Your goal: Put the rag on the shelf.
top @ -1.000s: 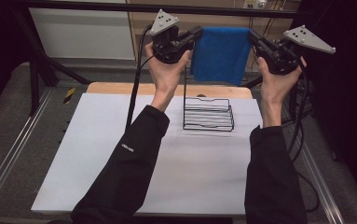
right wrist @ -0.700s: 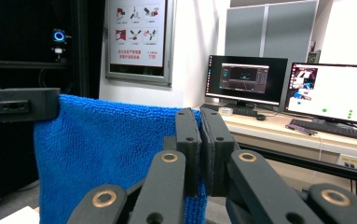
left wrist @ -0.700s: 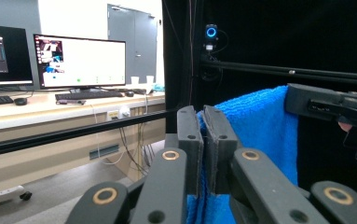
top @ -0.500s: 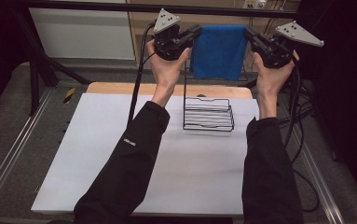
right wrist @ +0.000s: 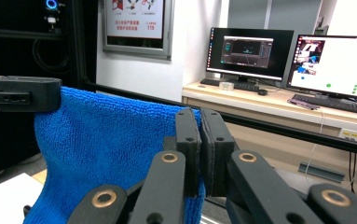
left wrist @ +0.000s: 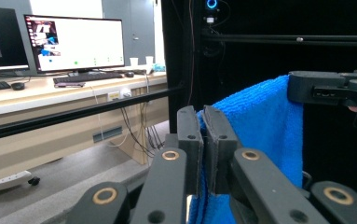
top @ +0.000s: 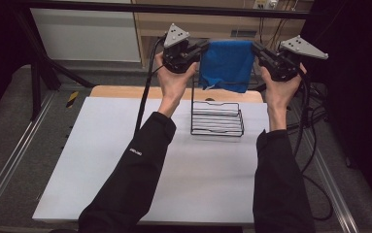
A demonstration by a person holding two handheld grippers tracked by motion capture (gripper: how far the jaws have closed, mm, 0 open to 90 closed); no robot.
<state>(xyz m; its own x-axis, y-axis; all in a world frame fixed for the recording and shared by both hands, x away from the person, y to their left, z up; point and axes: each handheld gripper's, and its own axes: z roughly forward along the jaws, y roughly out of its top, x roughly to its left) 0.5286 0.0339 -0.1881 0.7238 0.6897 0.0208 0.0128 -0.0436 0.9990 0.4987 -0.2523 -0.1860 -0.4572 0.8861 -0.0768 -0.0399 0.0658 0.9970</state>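
**Mia:** What is getting hidden or cut off here?

**Ben:** In the high view, the soft blue fuzzy cloth (top: 226,65) is covering the top of the back part of the black wire rack (top: 217,119). The bottom of the cloth is getting cut off in the left gripper view, and in the right gripper view too. The person's arms in black sleeves are running off the bottom edge of the high view. The black cables by the right arm are blending into the dark floor, so they are hard to follow.

**Mia:** What are the jaws of the left gripper (top: 204,45) doing?

**Ben:** They are squeezing together on one top corner of the cloth. In the left gripper view, a thin fold of blue is sitting pinched between the two black pads (left wrist: 190,135).

**Mia:** And the right gripper (top: 255,47)?

**Ben:** It is doing the same thing. Its jaws are pressing tight on the other top corner, with just the cloth's edge between them.

**Mia:** So where is the cloth hanging?

**Ben:** It is hanging stretched between the two grippers, up in the air above the rack. The rack is standing on the white table (top: 101,160), near the far edge. The cloth's bottom edge is dangling loose.
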